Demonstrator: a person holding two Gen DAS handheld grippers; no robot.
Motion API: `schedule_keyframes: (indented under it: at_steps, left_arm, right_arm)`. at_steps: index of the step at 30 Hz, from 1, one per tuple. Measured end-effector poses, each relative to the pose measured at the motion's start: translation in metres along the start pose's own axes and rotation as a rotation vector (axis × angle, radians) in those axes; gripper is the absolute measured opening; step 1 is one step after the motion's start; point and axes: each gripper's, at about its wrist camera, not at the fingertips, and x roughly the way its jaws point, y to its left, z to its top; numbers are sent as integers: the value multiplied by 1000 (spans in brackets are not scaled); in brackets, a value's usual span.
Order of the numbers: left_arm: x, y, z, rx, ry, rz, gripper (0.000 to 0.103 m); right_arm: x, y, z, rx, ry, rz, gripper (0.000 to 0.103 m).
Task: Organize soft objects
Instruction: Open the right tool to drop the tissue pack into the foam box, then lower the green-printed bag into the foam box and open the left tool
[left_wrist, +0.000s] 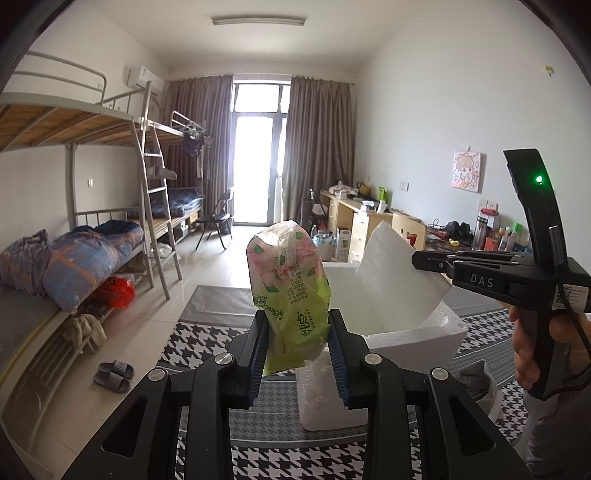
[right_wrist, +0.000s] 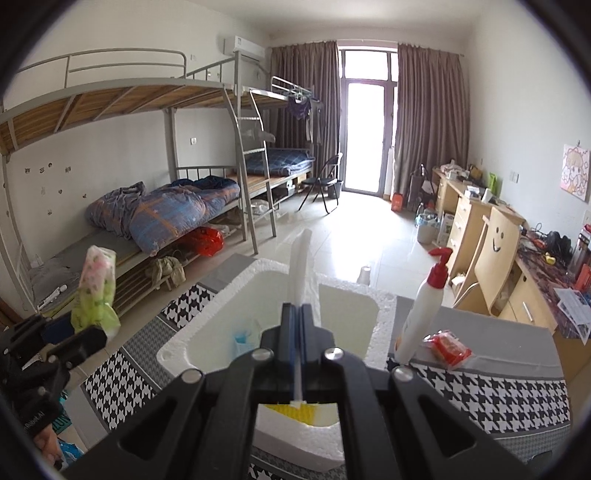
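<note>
The tissue pack (left_wrist: 290, 280) is held upright, long axis vertical, clamped low in the left gripper (left_wrist: 299, 347) beside the foam box (left_wrist: 413, 343). The foam lid (right_wrist: 300, 266) is pinched edge-on in the closed right gripper (right_wrist: 296, 325).

Both wrist views face the far window, close over the foam box (left_wrist: 413, 332) – shared midground
</note>
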Motion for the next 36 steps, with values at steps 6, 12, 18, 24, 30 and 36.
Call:
schedule_keyframes:
  at_steps: [6,12,18,24,30,36]
  left_arm:
    - [-5,3,0,0,-8,-8,33]
    - [-6,5,2,4,-12,-11,33]
    - [-6,6,2,5,-13,-12,33]
    - [-1,2,4,11,-9,-25,33]
    - [7,-4,7,28,-4,-45,33]
    - [13,-11,11,29,-4,-62,33]
  right_arm:
    - [10,0,-2,3,35,5,4]
    - [23,-1,-3,15,69,31,4]
    - [28,1,-7,1,91,34,51]
    - [17,5,-7,-9,48,23,79]
    - [7,-3,-9,2,30,34,80]
    - [-4,-11,-9,13,2,24,81]
